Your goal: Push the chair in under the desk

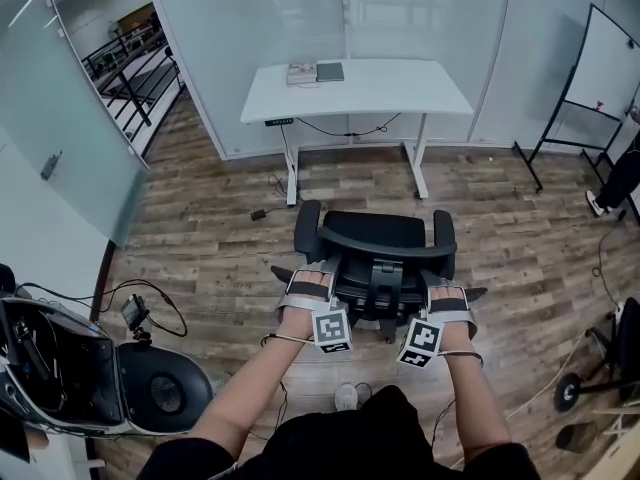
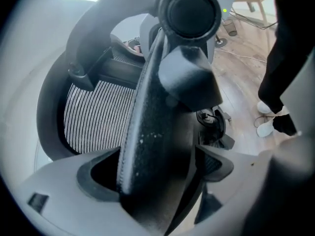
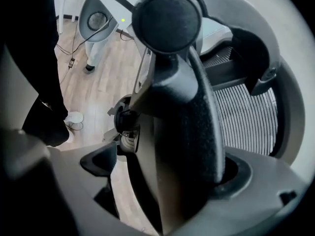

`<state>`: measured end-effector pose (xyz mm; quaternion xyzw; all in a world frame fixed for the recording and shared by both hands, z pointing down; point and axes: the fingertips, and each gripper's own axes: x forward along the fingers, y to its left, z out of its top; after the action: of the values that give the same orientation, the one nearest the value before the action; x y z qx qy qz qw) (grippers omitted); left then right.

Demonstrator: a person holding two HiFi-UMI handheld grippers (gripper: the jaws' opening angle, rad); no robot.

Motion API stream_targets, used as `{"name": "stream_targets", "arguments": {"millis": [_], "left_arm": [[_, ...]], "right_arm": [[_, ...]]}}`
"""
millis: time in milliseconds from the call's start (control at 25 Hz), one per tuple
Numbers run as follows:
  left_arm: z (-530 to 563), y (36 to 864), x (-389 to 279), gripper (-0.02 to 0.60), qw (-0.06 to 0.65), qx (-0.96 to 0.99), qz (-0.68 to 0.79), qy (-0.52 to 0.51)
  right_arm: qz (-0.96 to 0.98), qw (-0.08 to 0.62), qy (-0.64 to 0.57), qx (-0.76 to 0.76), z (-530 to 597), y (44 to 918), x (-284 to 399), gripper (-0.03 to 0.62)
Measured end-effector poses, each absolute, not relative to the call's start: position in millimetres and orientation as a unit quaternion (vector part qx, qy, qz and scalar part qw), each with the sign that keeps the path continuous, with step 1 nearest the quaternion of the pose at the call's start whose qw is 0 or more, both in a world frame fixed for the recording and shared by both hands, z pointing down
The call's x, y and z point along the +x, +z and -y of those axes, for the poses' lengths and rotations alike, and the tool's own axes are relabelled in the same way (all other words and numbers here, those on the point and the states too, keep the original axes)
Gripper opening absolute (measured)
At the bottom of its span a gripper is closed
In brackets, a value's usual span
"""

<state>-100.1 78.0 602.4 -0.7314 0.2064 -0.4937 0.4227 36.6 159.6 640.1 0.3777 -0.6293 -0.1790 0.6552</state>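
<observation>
At the centre of the head view I see the black mesh-backed office chair (image 1: 375, 240) standing on the brown wood-plank floor (image 1: 210, 228), its back turned toward me and its seat facing the white rectangular desk (image 1: 380, 90) in the upper middle of the frame. The chair is not under the desk: a strip of bare floor lies between them, with dark cables trailing across it below the desk's legs. My left gripper (image 1: 305, 280) sits at the left side of the chair's back, and my right gripper (image 1: 448, 294) sits at the right side, each with its black-and-white marker cube (image 1: 332, 329) just below it in the frame. From the left gripper view, the left gripper (image 2: 157, 173) is clenched on a dark, rough-textured bar of the chair's frame that fills the gap between its jaws, with the striped mesh back at centre left. From the right gripper view, the right gripper (image 3: 170, 173) grasps a matching dark bar in the same way, with the mesh at centre right. On the desk's far left part lie a couple of flat books (image 1: 315, 72). A white whiteboard on a dark stand (image 1: 605, 68) leans at the upper right of the head view.
</observation>
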Motion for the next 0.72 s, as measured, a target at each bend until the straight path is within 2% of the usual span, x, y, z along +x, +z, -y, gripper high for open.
{"name": "stream_targets", "arguments": {"millis": [720], "left_arm": [[-2,609,-63,0.483,0.413,-0.734,-0.175,-0.51]], "right_arm": [[0.605,0.659,-0.199,0.4,-78,631,78,0.566]]}}
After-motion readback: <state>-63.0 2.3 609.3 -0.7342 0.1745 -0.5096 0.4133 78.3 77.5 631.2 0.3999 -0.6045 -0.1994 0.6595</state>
